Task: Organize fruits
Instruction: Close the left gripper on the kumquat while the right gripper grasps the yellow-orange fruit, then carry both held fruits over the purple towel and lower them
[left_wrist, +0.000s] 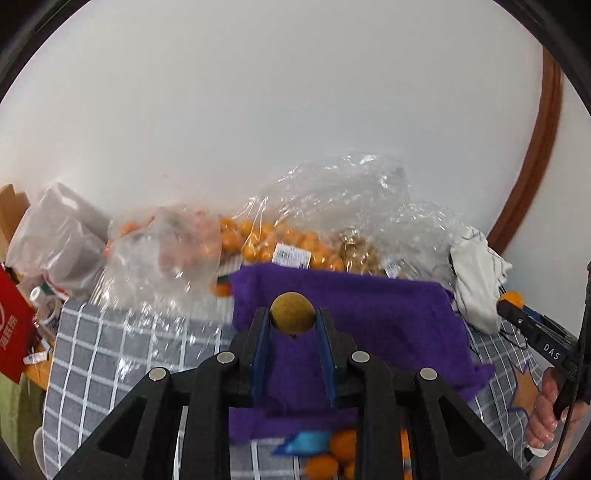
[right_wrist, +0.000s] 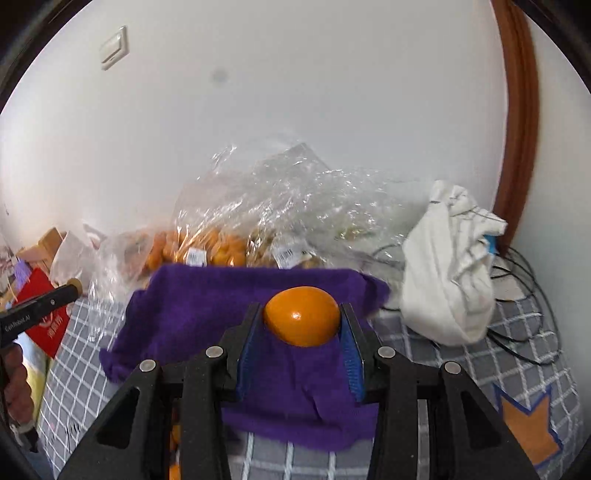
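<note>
My left gripper (left_wrist: 292, 314) is shut on a small round brown longan (left_wrist: 291, 312) and holds it above a purple cloth (left_wrist: 369, 325). My right gripper (right_wrist: 302, 317) is shut on an orange kumquat (right_wrist: 302, 315) above the same purple cloth (right_wrist: 192, 317). The right gripper also shows at the right edge of the left wrist view (left_wrist: 511, 301), with the orange fruit at its tip. The left gripper shows at the left edge of the right wrist view (right_wrist: 75, 286). Loose orange kumquats (left_wrist: 332, 454) lie below the cloth's near edge.
Clear plastic bags of kumquats (left_wrist: 258, 240) and brown fruit (left_wrist: 360, 251) lie behind the cloth against the white wall. A white cloth bag (right_wrist: 447, 273) and black cables (right_wrist: 524, 295) lie at the right. A red packet (right_wrist: 44, 314) and clutter are at the left. A grey checked tablecloth (right_wrist: 461, 376) covers the table.
</note>
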